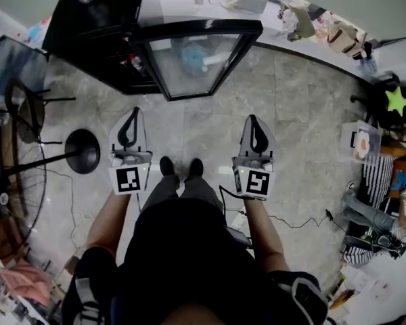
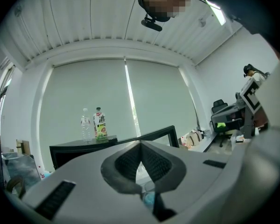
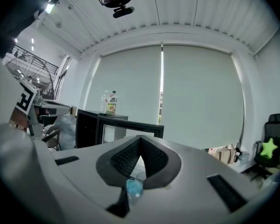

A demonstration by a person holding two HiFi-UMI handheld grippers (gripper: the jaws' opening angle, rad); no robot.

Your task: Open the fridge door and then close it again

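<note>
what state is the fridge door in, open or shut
Open: the glass door stands swung out from the black fridge.

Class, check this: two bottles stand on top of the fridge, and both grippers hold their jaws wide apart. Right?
No: the left gripper and right gripper have their jaws together, empty, as both gripper views show. The two bottles do stand on the fridge.

Head view looks steeply down; both gripper views look level at the same fridge (image 1: 95,22).
</note>
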